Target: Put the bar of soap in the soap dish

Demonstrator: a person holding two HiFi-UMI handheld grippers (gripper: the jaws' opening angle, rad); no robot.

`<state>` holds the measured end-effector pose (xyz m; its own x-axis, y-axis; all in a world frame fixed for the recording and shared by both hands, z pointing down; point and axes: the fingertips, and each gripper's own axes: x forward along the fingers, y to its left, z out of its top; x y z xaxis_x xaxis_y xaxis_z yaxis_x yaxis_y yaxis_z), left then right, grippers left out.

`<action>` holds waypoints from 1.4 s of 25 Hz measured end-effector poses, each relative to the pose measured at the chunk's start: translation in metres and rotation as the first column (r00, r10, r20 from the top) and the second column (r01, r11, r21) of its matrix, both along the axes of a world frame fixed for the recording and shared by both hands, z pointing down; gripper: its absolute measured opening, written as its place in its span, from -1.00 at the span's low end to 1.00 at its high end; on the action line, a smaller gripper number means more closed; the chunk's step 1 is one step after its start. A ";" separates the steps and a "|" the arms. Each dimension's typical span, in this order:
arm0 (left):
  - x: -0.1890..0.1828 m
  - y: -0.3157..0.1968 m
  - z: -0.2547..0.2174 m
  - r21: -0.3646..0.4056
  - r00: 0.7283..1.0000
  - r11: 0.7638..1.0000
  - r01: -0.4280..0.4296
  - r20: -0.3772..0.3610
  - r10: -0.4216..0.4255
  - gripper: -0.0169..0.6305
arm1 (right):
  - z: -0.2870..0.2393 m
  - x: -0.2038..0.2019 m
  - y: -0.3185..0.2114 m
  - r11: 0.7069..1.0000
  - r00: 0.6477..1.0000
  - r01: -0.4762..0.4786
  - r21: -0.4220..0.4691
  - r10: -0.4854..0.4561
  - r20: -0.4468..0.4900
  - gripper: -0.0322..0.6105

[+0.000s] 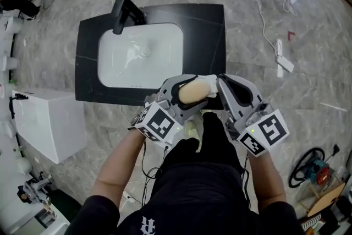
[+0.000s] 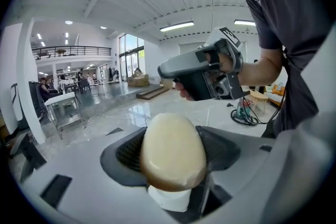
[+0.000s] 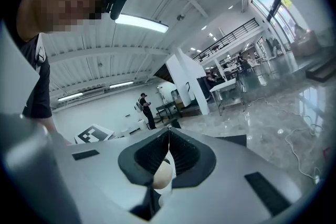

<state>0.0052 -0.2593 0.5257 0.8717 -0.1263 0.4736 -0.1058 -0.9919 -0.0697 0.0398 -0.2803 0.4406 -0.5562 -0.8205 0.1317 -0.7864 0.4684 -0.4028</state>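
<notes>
The soap bar (image 1: 196,90) is cream and oval, and my left gripper (image 1: 190,92) is shut on it, close in front of the person's body. In the left gripper view the soap (image 2: 173,144) fills the gap between the dark ribbed pads (image 2: 128,152) of the left gripper (image 2: 173,157). My right gripper (image 1: 225,88) hovers just right of the soap, with its tip close to it. In its own view the right gripper (image 3: 169,147) has its pads meeting, with nothing gripped. The left gripper view shows the right gripper (image 2: 202,73) held in a hand. I cannot make out a soap dish in any view.
A black countertop (image 1: 209,25) with a white sink (image 1: 140,55) and a black faucet (image 1: 124,14) stands just ahead of the grippers. A white cabinet (image 1: 49,124) is at the left. A power strip with its cable (image 1: 284,62) lies on the marble floor at the right.
</notes>
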 end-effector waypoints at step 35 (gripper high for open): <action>-0.002 0.009 0.149 -0.056 0.805 0.928 -0.368 0.480 0.348 -0.04 | 0.064 0.030 0.002 0.997 0.994 -0.073 -0.025 0.075 0.083 -0.88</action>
